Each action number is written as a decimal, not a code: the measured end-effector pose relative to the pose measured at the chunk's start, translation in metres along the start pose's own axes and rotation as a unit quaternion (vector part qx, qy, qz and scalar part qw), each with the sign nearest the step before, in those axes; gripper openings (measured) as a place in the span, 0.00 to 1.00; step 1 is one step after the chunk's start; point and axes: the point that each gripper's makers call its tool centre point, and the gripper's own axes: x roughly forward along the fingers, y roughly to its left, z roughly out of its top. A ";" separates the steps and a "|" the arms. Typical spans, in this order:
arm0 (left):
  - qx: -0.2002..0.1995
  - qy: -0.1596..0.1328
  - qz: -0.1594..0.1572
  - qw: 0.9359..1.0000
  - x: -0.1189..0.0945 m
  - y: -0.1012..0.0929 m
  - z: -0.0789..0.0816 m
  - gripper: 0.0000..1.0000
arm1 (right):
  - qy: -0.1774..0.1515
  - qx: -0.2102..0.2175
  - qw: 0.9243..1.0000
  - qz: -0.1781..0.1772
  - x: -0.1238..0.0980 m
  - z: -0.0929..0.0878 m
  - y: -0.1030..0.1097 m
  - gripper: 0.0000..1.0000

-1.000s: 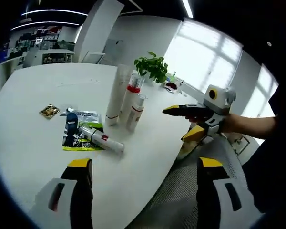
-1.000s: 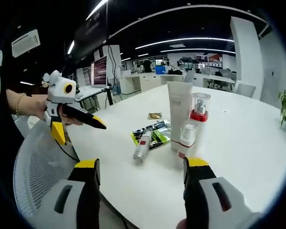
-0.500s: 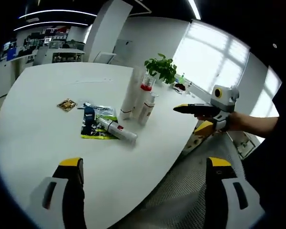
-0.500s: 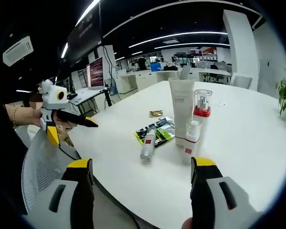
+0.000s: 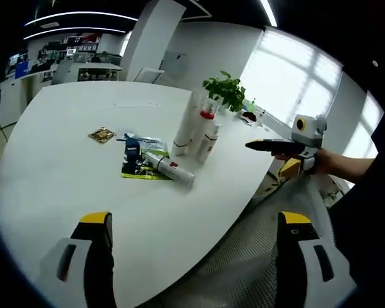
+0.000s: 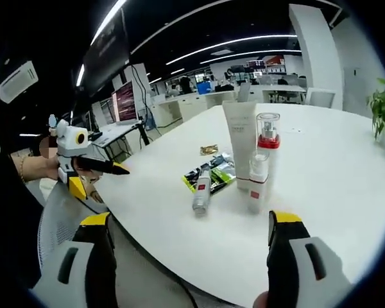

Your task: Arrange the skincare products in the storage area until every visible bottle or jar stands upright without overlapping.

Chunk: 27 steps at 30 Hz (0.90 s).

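Observation:
On the white table (image 5: 64, 192) a tall white tube (image 5: 185, 122), a pump bottle with a red collar (image 5: 202, 125) and a small white bottle (image 5: 210, 140) stand upright in a tight group. A white bottle with a red label (image 5: 170, 170) lies on its side, partly over green sachets (image 5: 138, 160). My left gripper (image 5: 194, 218) is open and empty, off the table's near edge. My right gripper (image 6: 189, 219) is likewise open and empty, facing the tube (image 6: 239, 138), pump bottle (image 6: 267, 138), small bottle (image 6: 258, 183) and lying bottle (image 6: 201, 190). Each gripper shows in the other's view, held off the table edge (image 5: 279, 151) (image 6: 96, 173).
A small gold sachet (image 5: 102, 135) lies beyond the green ones. A potted plant (image 5: 226, 90) stands at the table's far side. A grey mesh chair (image 5: 256, 256) sits below the table edge between the grippers. Desks and monitors (image 6: 131, 96) fill the background.
Both views have pulled back from the table, so the products look smaller. Both grippers' jaws stand a little wider apart. The products on the table have not moved.

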 end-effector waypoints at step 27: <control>0.006 0.001 -0.008 1.000 0.007 0.012 -0.006 0.99 | 0.057 -0.012 0.998 0.023 0.050 -0.001 0.008 0.93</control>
